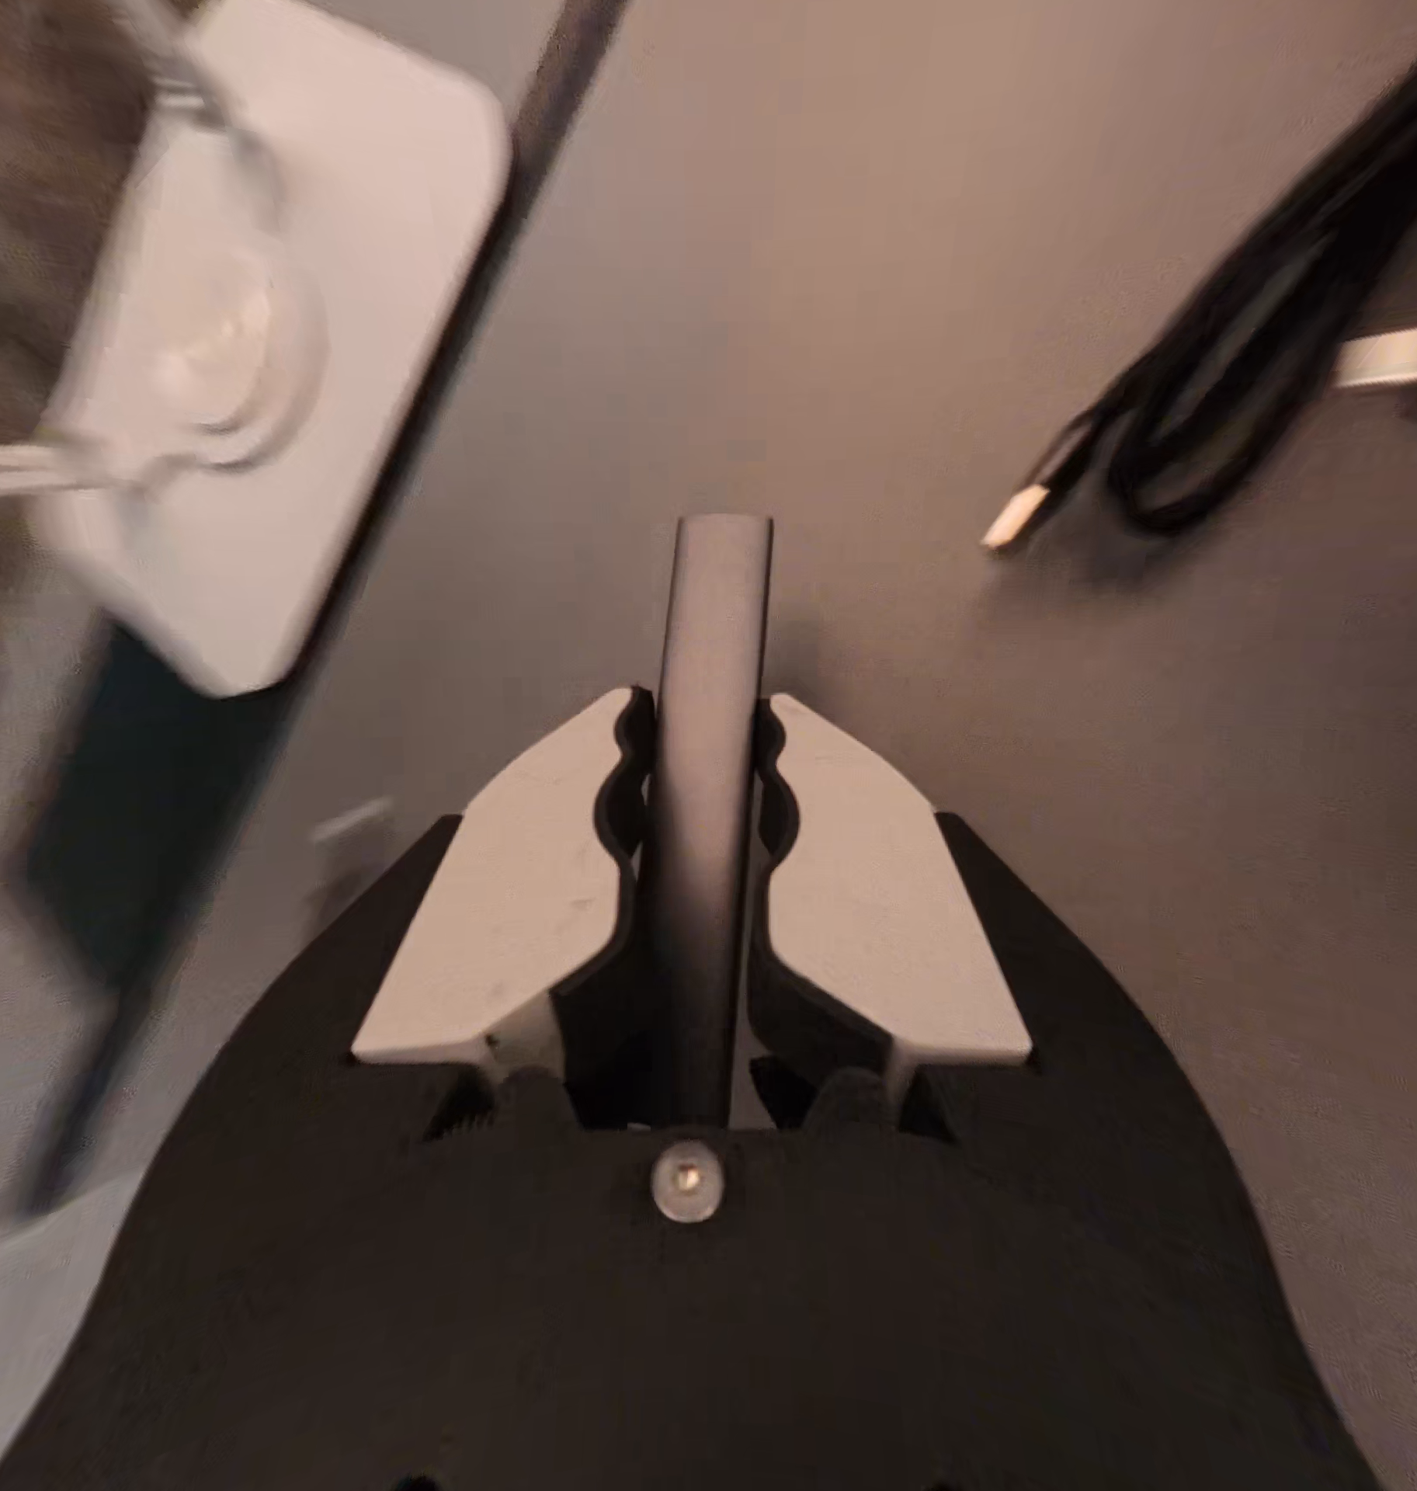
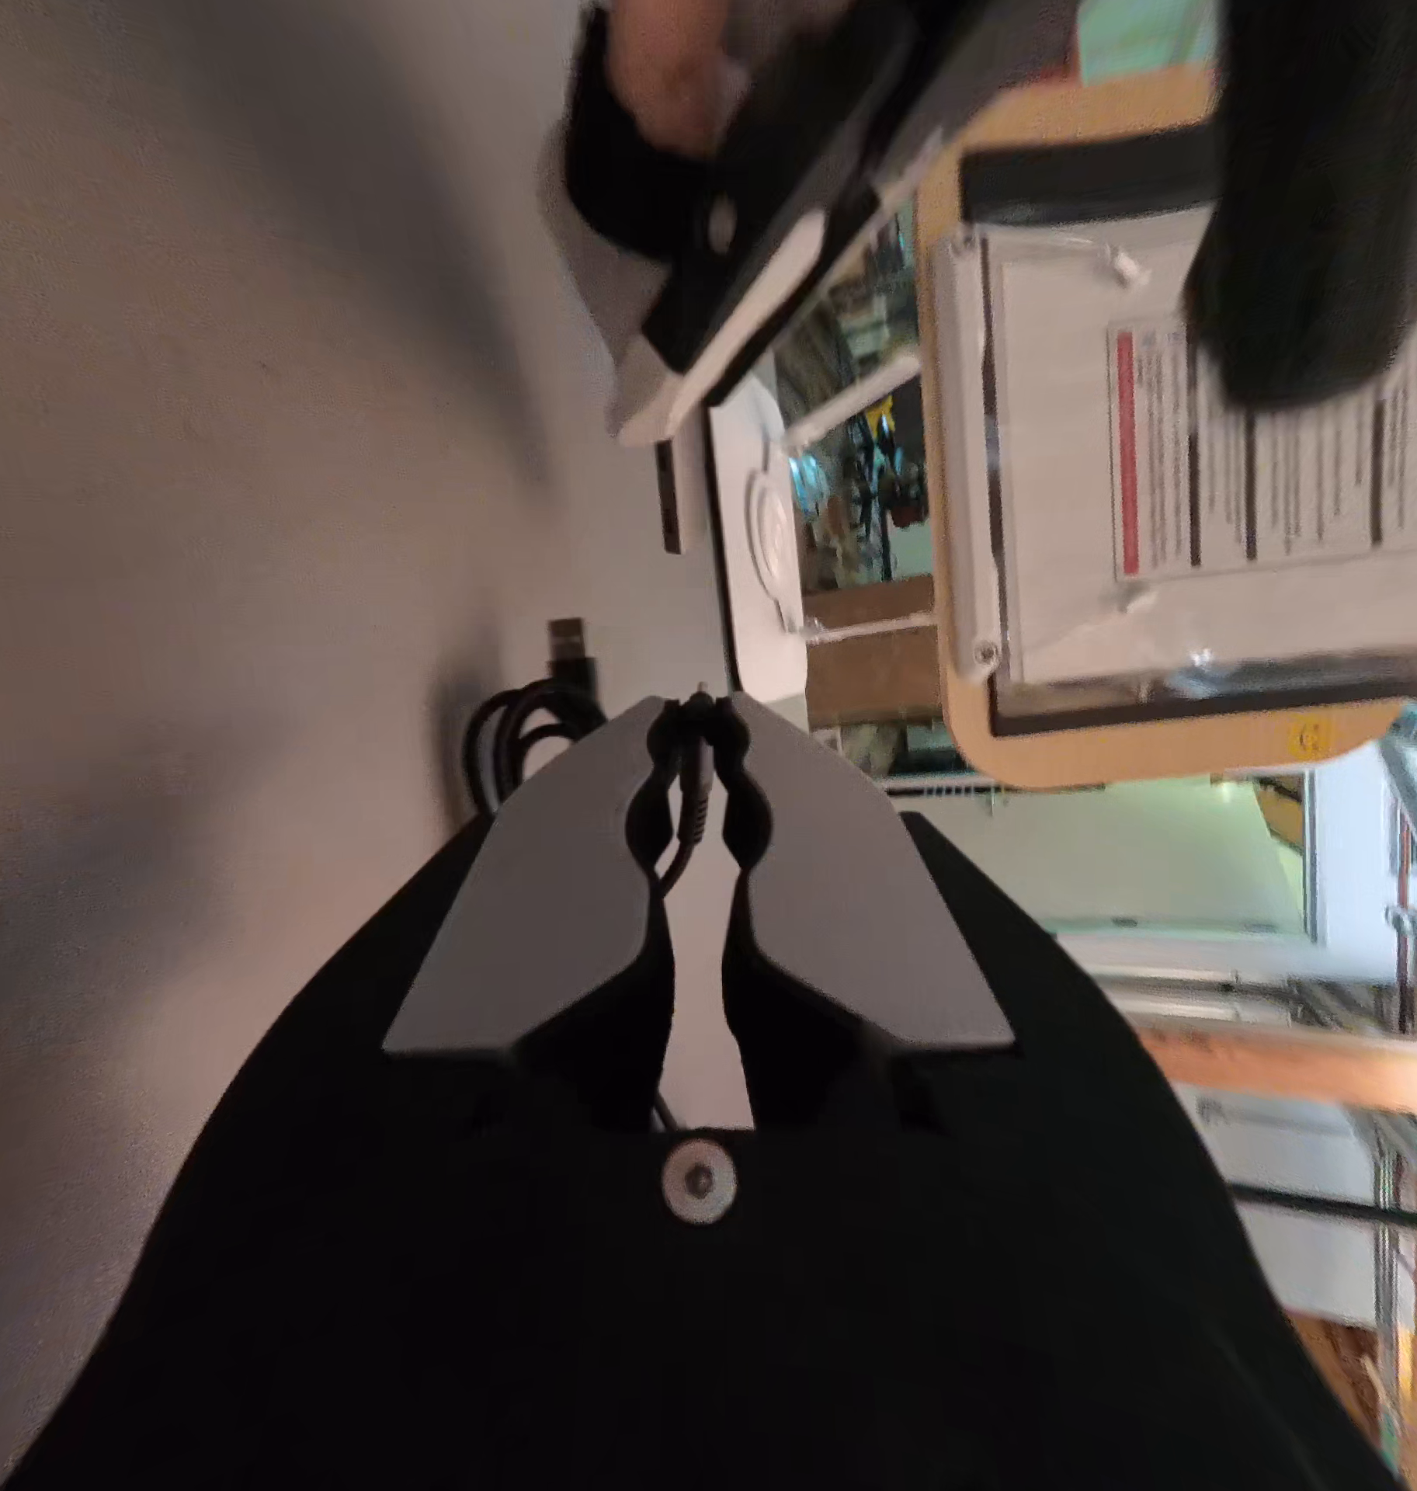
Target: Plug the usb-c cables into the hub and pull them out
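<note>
A: Largest first?
B: Grey tabletop (image 1: 890, 242), filling most of the left wrist view. At its left edge, a white square base (image 1: 301, 339) with a clear round fitting, blurred.

A: And in the right wrist view?
B: Same table, seen turned on its side. Beyond its edge, a wood-framed panel (image 2: 1092, 750) holding a printed sheet behind clear plastic. Farther off, upper middle, the other gripper, blurred.

A: Left gripper?
B: Left gripper (image 1: 709, 710) clamped on the hub (image 1: 717, 645) — a slim dark-grey bar held on edge, sticking out past the white fingers (image 1: 543, 855), above the table.

A: Right gripper?
B: Right gripper (image 2: 698, 706) pinched shut on a thin black usb-c cable (image 2: 695, 799), plug tip just peeking out between the fingertips.

A: Anything else of the task?
B: Coiled black cable bundle (image 1: 1221, 387) lying on the table, right of the hub and well apart from it — one silver plug (image 1: 1011, 520) pointing toward the camera.
</note>
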The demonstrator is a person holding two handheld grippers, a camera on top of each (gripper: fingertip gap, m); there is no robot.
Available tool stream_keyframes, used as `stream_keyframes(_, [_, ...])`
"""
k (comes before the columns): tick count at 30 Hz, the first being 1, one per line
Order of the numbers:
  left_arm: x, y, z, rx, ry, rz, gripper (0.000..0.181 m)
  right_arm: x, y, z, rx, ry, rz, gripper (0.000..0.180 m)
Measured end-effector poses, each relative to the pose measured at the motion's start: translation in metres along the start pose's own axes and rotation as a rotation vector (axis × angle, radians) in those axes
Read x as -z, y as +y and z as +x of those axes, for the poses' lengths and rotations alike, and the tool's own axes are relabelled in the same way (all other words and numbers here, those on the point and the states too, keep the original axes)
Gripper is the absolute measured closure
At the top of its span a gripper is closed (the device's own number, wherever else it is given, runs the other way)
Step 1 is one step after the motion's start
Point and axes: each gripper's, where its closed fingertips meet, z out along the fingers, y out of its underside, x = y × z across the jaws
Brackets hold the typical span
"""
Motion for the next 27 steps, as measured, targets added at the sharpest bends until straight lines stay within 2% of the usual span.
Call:
stream_keyframes(2, [0.021,-0.034,0.027,0.177,0.243,0.169,0.157,-0.003,0.008,0.003,-0.050,-0.019,-0.041,0.171])
stream_keyframes(3, [0.029,-0.044,0.032,0.168,0.256,0.203,0.157,-0.005,0.009,0.003,-0.075,-0.031,-0.054,0.171])
stream_keyframes(7, [0.047,-0.047,0.022,0.058,0.071,0.193,0.157,-0.003,0.008,0.014,-0.215,-0.067,-0.022,0.171])
stream_keyframes(9, [0.063,-0.054,0.020,0.099,0.091,0.249,0.157,0.003,0.010,0.023,-0.296,-0.098,-0.033,0.171])
stream_keyframes(13, [0.096,-0.068,0.016,0.161,0.124,0.363,0.157,0.028,0.006,0.063,-0.373,-0.056,-0.041,0.171])
stream_keyframes(17, [0.123,-0.072,0.013,0.168,0.110,0.426,0.157,0.072,-0.006,0.130,-0.477,0.084,0.027,0.171])
stream_keyframes(21, [0.139,-0.078,0.016,0.150,0.103,0.466,0.157,0.140,-0.008,0.193,-0.540,0.282,0.129,0.171])
stream_keyframes(25, [0.140,-0.080,0.023,0.126,0.113,0.466,0.157,0.197,0.024,0.219,-0.503,0.386,0.078,0.171])
stream_keyframes(27, [0.138,-0.080,0.024,0.120,0.111,0.459,0.157,0.205,0.054,0.207,-0.512,0.295,-0.016,0.171])
